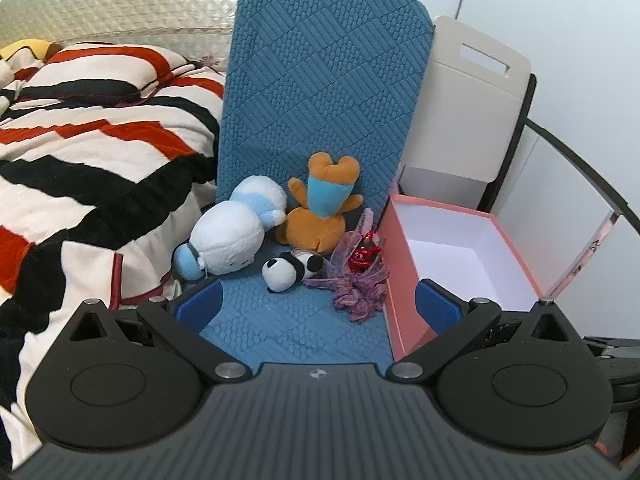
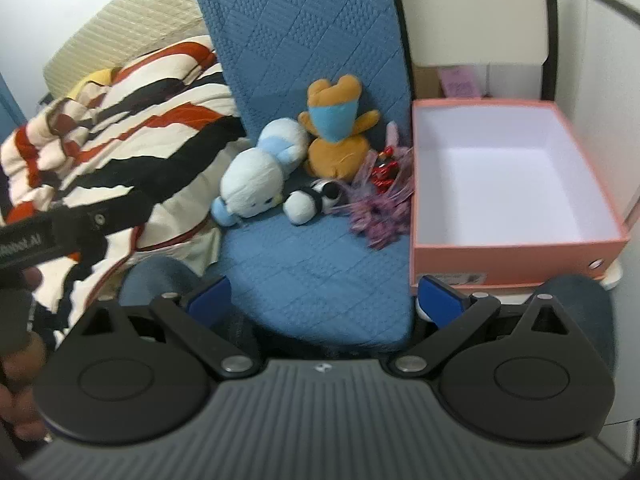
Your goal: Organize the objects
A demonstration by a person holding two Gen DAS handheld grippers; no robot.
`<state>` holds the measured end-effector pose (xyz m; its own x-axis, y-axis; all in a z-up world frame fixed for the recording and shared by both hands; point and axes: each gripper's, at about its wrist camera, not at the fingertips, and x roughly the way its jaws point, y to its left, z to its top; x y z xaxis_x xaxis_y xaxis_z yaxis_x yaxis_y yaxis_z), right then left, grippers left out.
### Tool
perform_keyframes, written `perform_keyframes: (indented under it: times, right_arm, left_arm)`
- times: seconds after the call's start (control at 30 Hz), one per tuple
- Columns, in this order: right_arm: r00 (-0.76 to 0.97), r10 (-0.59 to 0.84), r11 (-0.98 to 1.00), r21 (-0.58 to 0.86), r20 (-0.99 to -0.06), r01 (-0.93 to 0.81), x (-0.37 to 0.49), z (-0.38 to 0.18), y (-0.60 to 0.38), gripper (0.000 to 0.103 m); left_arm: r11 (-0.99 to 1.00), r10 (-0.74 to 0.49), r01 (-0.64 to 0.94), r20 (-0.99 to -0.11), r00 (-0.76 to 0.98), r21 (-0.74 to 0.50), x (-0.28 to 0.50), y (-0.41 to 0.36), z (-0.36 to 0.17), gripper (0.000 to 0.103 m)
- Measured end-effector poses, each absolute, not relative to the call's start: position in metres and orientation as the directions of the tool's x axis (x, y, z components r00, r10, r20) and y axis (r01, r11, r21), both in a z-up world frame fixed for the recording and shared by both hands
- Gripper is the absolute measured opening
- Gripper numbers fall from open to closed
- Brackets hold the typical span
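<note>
blue chair seat [image 2: 304, 264] w/ plush toys [image 2: 256, 184], pink box [image 2: 516, 246] beside.

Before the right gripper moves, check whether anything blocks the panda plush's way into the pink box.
The purple tassel bundle and red ornament lie between the panda plush and the pink box. The box's near wall also stands there; the plush likely needs lifting over it. The open right gripper has bare cushion ahead.

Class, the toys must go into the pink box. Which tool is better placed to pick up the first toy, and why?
Probably the left tool: open, it sits close to the panda, nearly straight ahead. The right tool, also open, views the toys from farther back, nearer the pink box.
</note>
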<state>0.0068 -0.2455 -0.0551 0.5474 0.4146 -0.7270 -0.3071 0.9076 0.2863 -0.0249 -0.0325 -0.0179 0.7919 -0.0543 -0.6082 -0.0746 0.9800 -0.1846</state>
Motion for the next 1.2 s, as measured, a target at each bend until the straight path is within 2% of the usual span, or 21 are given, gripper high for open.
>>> perform_keyframes:
  times: [0.1, 0.3, 0.57, 0.9, 1.0, 1.2]
  right_arm:
    - [0.528, 0.446, 0.893, 0.318, -0.723, -0.319, 0.005, -0.061, -0.249, 0.101]
    - [0.550, 0.412, 0.909, 0.288, -0.726, -0.300, 0.002, -0.071, -0.265, 0.101]
    - [0.576, 0.373, 0.928, 0.279, -0.727, -0.248, 0.007, -0.089, -0.265, 0.101]
    - [0.592, 0.358, 0.934, 0.279, -0.722, -0.224, 0.005, -0.092, -0.257, 0.101]
    - [0.578, 0.359, 0.933, 0.285, -0.733, -0.218, 0.006, -0.096, -0.256, 0.101]
    - [0.565, 0.360, 0.933, 0.288, -0.743, -0.215, 0.004, -0.102, -0.254, 0.101]
  left_arm:
    - [0.980, -0.037, -0.088, -0.599, 0.800, -0.177, -0.029, -0.038, -0.024, 0.103]
    - [0.970, -0.028, -0.124, -0.601, 0.799, -0.210, -0.029, -0.042, -0.047, 0.103]
    - [0.975, -0.034, -0.109, -0.614, 0.789, -0.193, -0.030, -0.037, -0.072, 0.103]
    - [0.977, -0.058, -0.078, -0.604, 0.795, -0.197, -0.025, -0.027, -0.079, 0.103]
    - [0.967, -0.090, -0.072, -0.597, 0.797, -0.243, -0.031, -0.022, -0.081, 0.103]
    - [0.970, -0.074, -0.083, -0.602, 0.795, -0.229, -0.033, -0.018, -0.086, 0.103]
